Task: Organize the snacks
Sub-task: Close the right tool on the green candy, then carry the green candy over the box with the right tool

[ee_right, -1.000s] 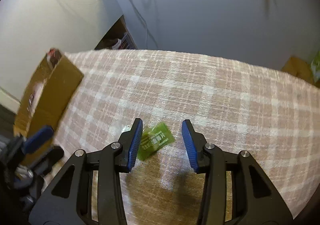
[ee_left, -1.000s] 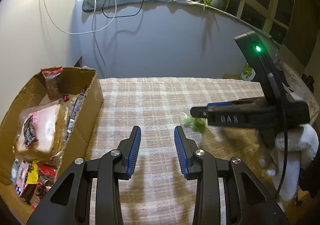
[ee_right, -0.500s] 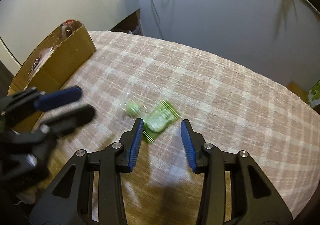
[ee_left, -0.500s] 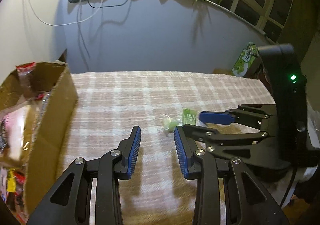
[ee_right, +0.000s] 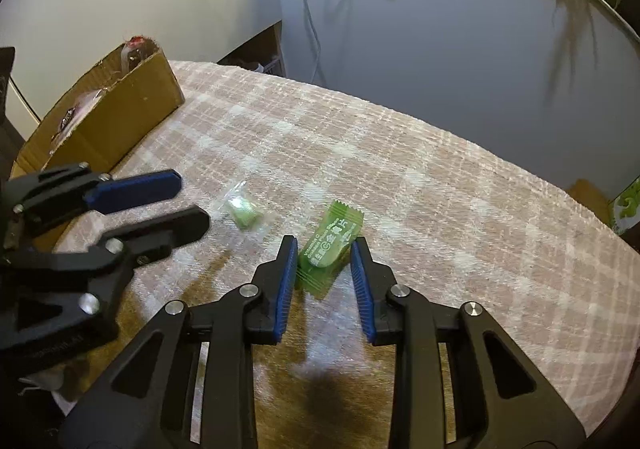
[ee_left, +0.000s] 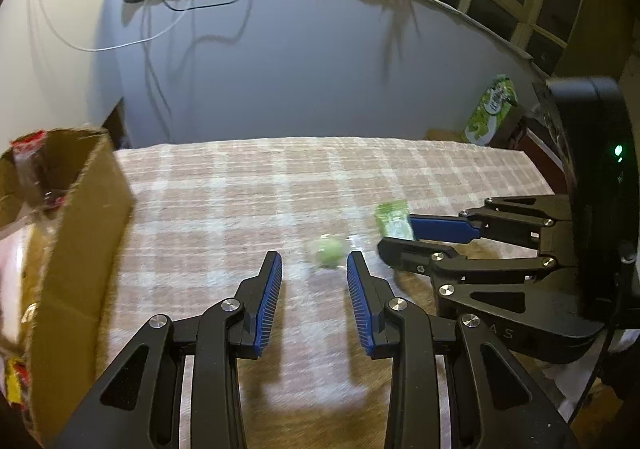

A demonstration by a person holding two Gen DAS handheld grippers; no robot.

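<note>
A green wrapped snack packet (ee_right: 330, 244) lies on the plaid tablecloth (ee_right: 400, 169), its near end between the open fingers of my right gripper (ee_right: 324, 249). It also shows in the left wrist view (ee_left: 394, 219). A small clear-wrapped green candy (ee_left: 330, 252) lies just ahead of my open left gripper (ee_left: 314, 265), and in the right wrist view (ee_right: 242, 211). Both grippers are open and empty. A cardboard box (ee_left: 68, 249) with snacks stands at the left (ee_right: 120, 117).
A green snack bag (ee_left: 492, 111) stands at the far right beyond the table. Wall, hanging cables and a plant ledge lie behind. The plaid cloth (ee_left: 240, 189) stretches between the box and the candies.
Both grippers have moved in toward the two green snacks. The right gripper now straddles the green packet; the left has swung right, away from the box, up to the small candy.
</note>
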